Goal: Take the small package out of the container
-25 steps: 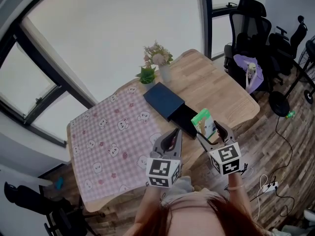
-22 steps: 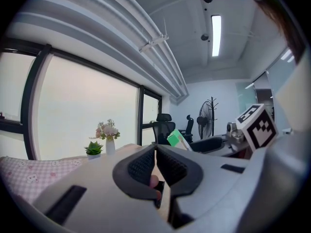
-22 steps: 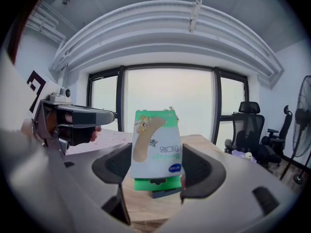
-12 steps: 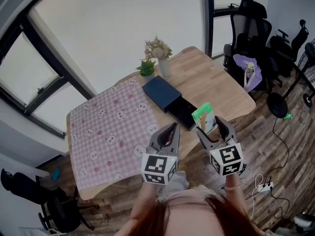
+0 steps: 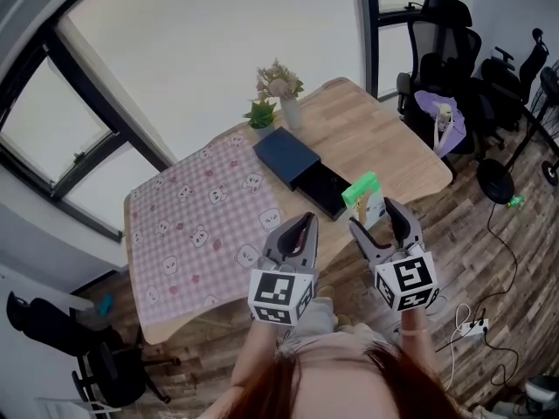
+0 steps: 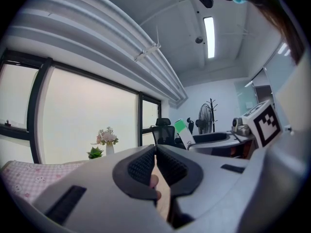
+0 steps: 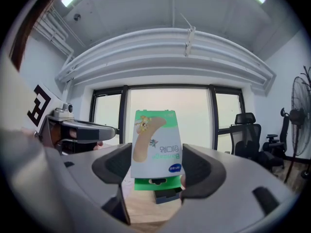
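My right gripper (image 5: 378, 218) is shut on a small green-and-white package (image 5: 365, 197), held up in the air off the table's near right edge. In the right gripper view the package (image 7: 156, 148) stands upright between the pads, with a cartoon bandage picture on it. The container, a dark blue box (image 5: 286, 156) with its black drawer (image 5: 327, 189) slid out, lies on the wooden table (image 5: 384, 147). The drawer (image 7: 166, 194) shows small below the package. My left gripper (image 5: 299, 236) hangs beside the right one, jaws shut with nothing between them (image 6: 155, 165).
A pink checked cloth (image 5: 196, 230) covers the table's left part. A small green plant (image 5: 261, 113) and a vase of flowers (image 5: 284, 94) stand behind the box. Black office chairs (image 5: 441, 42) crowd the right side, and cables and a power strip (image 5: 472, 328) lie on the wooden floor.
Both grippers have risen and drawn back toward the person, carrying the package farther from the drawer. The box and drawer stay in place.
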A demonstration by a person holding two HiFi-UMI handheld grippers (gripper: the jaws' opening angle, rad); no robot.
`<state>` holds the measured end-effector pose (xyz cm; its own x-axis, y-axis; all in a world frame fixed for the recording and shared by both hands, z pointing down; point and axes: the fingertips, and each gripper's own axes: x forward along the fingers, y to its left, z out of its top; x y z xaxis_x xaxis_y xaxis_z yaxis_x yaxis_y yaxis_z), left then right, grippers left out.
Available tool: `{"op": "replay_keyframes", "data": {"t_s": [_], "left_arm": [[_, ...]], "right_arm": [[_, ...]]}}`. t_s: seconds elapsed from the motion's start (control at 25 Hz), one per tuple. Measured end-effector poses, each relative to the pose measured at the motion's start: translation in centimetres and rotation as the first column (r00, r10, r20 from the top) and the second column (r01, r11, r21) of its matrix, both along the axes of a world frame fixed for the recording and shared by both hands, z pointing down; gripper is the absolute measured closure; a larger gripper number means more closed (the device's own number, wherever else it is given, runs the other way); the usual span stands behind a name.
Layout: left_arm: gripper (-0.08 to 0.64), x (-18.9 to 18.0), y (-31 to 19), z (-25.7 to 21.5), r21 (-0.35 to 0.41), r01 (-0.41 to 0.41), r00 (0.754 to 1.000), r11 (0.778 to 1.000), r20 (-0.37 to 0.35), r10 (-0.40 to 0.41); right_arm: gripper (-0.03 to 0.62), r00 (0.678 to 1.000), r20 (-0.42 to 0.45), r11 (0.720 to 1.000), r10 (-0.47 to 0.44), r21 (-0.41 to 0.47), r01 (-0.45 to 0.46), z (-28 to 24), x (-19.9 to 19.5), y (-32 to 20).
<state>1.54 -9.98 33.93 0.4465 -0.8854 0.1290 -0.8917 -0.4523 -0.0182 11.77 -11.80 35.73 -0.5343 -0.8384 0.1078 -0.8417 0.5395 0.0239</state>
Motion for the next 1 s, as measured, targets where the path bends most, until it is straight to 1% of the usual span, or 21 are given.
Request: {"op": "replay_keyframes", "data": {"t_s": [0.2, 0.48, 0.68, 0.84, 1.0], "left_arm": [[0.543, 0.5, 0.9, -0.6, 0.014, 0.007, 1.000, 1.000, 0.007, -0.007], [0.543, 0.9, 1.1, -1.2, 0.031, 0.003, 1.000, 1.000, 0.018, -0.003], [0.543, 0.6, 0.5, -1.6, 0.039, -0.004, 1.000, 0.999, -0.002, 0.004], [0.543, 0.5, 0.2, -1.8, 0.040, -0.029, 1.000, 0.999, 0.002, 0.029], [0.543, -0.4, -0.2, -2.1, 0.043, -0.044, 0.999, 0.998, 0.000, 0.044]], "right_arm": [[0.272, 1.000, 0.027, 1.000, 0.011, 0.028, -0.011, -0.9, 0.8, 0.8], [0.272, 0.997, 0.069, 0.998, 0.020, 0.063, -0.025, -1.9, 0.7, 1.1], [0.272, 0.997, 0.070, 0.995, 0.037, 0.086, -0.043, -2.6, 0.4, 0.6], [0.272, 0.995, 0.081, 0.994, 0.051, 0.094, -0.058, -3.4, -0.3, 0.1], [0.272, 0.995, 0.071, 0.993, 0.066, 0.095, -0.073, -3.8, -1.3, -0.2]]}}
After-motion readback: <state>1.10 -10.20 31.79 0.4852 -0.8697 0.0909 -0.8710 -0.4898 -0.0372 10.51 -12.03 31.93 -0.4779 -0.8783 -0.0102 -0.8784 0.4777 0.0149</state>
